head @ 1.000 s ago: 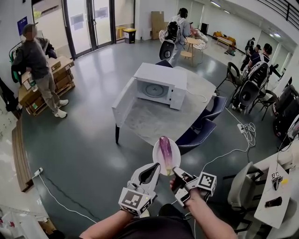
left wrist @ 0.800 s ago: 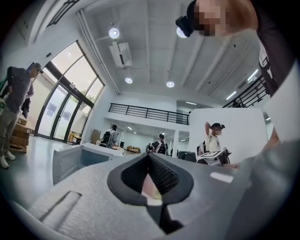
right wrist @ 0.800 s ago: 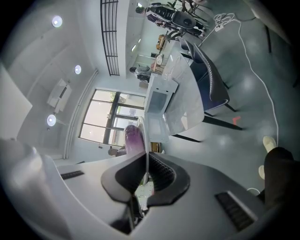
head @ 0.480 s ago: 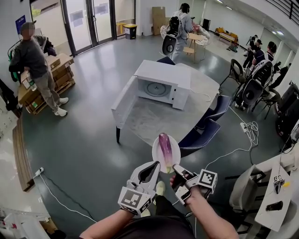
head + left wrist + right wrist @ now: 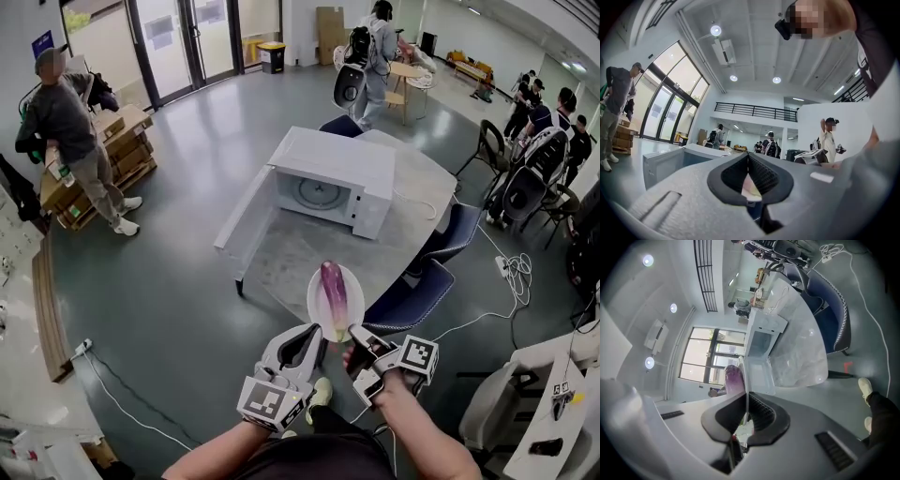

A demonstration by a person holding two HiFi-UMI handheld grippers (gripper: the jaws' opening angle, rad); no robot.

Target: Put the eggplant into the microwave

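Note:
A purple eggplant (image 5: 332, 289) lies on a white plate (image 5: 349, 309) held in the air short of the round table (image 5: 302, 253). My right gripper (image 5: 353, 334) is shut on the plate's near rim; in the right gripper view the plate's edge (image 5: 747, 380) runs between the jaws, with the eggplant (image 5: 733, 378) to its left. My left gripper (image 5: 316, 331) hangs beside the plate's near left edge, shut and empty (image 5: 748, 156). The white microwave (image 5: 336, 176) stands on the table, its door (image 5: 242, 219) swung open to the left, and also shows in the right gripper view (image 5: 761, 341).
Blue chairs (image 5: 414, 298) stand at the table's right side. A cable (image 5: 487, 305) trails over the floor on the right. A person (image 5: 70, 127) stands by cardboard boxes (image 5: 103, 159) at far left. More people and chairs (image 5: 525, 178) fill the back right.
The plate with the eggplant and both grippers have come nearer the table, and the microwave now looks closer. Both grips are unchanged.

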